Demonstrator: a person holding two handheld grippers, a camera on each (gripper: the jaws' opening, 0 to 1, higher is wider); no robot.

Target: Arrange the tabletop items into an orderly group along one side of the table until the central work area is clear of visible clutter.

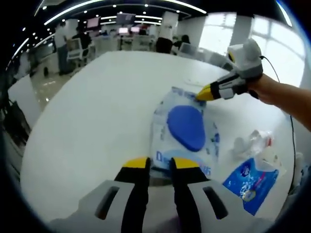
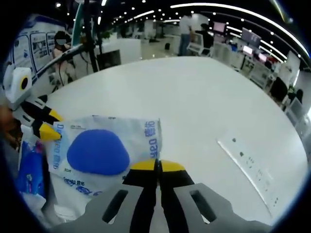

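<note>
White round surface | one clear pouch with blue oval, blue lettering partly readable "D…", lying centre | left tool released at pouch's near edge | right tool clenched on pouch's far edge | one blue packet and one crumpled clear wrapper right of pouch.
</note>
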